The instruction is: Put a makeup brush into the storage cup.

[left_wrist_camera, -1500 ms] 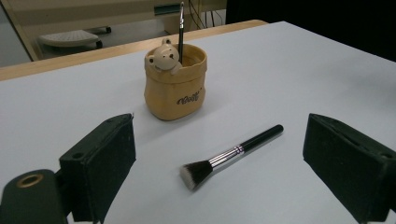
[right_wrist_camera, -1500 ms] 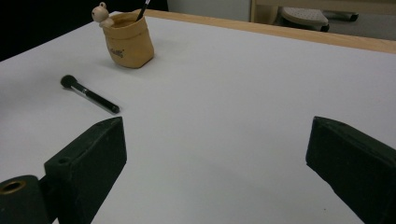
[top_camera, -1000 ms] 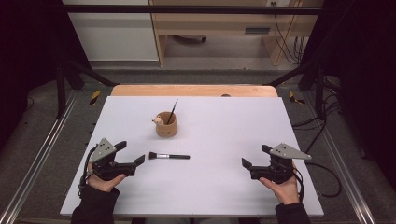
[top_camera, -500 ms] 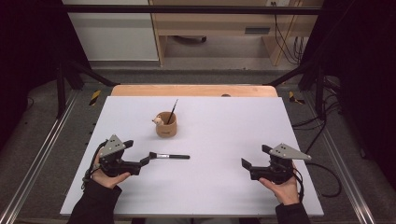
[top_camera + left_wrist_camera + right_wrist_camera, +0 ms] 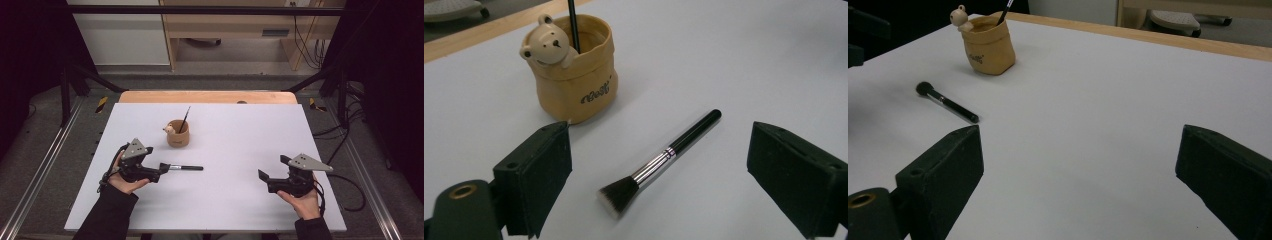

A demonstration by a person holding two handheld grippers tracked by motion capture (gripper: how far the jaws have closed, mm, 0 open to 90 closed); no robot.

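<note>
Two grippers on the white table [image 5: 240, 210], and everything here sits relative to the little tan bear pot [image 5: 177, 134], so I'll use that as the anchor. The makeup brush [image 5: 182, 168] lies flat on the table just on the person's side of the pot, not touching it, with its black handle end pointing off to the pot's right and its bristle end toward the left gripper [image 5: 161, 171]. From the left gripper view the brush [image 5: 659, 162] is lying between the two black jaws, bristles nearest the camera, handle tip pointing away past the pot [image 5: 572, 70]. The jaws are spread wide apart with clear table on both sides of the brush, so they've got nothing in them and aren't touching it. A thin dark stick [image 5: 184, 119] stands tilted in the pot, next to the bear head on the rim. The right gripper [image 5: 265, 176] is well away from the pot, off to its right and nearer the person, sitting in the hand with its jaws also wide open and nothing between them; its own view has the pot [image 5: 987, 45] and brush [image 5: 947, 102] far off to the left.
</note>
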